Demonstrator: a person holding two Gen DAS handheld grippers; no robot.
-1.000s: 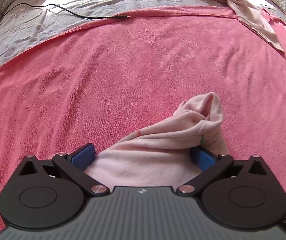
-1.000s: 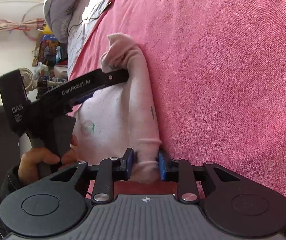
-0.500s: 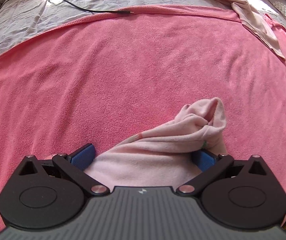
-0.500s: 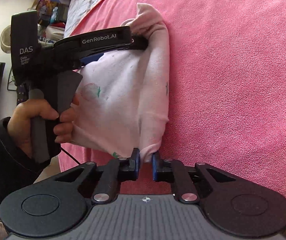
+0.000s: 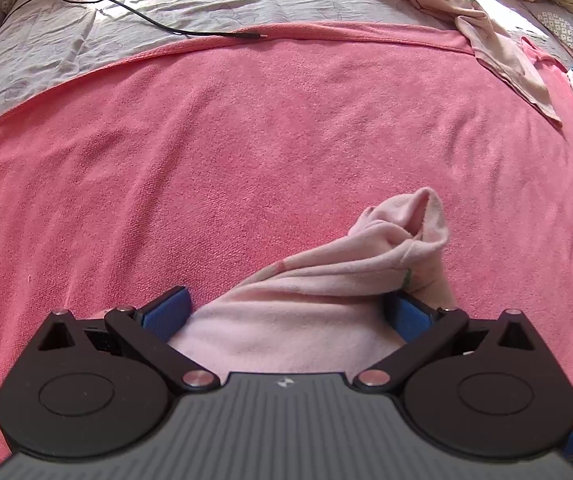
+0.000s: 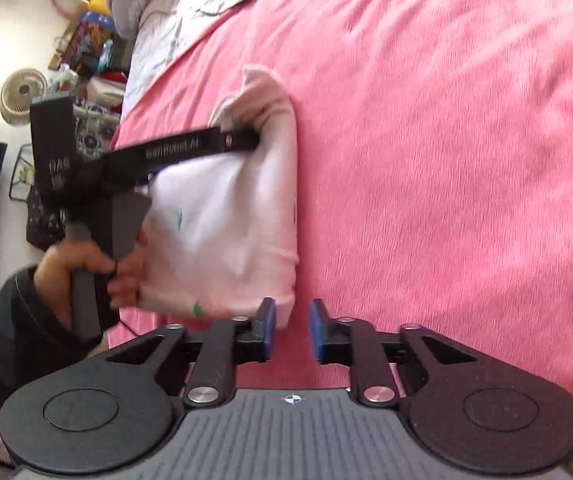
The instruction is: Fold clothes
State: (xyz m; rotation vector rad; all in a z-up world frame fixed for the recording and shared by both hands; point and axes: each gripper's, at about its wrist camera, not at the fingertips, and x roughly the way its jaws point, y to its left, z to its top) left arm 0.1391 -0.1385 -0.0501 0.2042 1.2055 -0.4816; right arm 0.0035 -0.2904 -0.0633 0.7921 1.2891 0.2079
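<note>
Two tongs work on one pale pink garment [image 6: 242,216], lying bunched on the pink towel [image 5: 246,140] on the bed. Left tongs [image 5: 286,312] stand wide around it; whether they pinch is unclear. Right tongs [image 6: 291,326] are opening, cloth just beside one pad. Letting go might make the fold flop open.

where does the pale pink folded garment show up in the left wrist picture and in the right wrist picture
Left wrist: pale pink garment at bottom centre, bunched between the left gripper pads.
Right wrist: garment left of centre, corner reaching the opening right gripper.
Shared landmark: pink towel beneath it.
</note>
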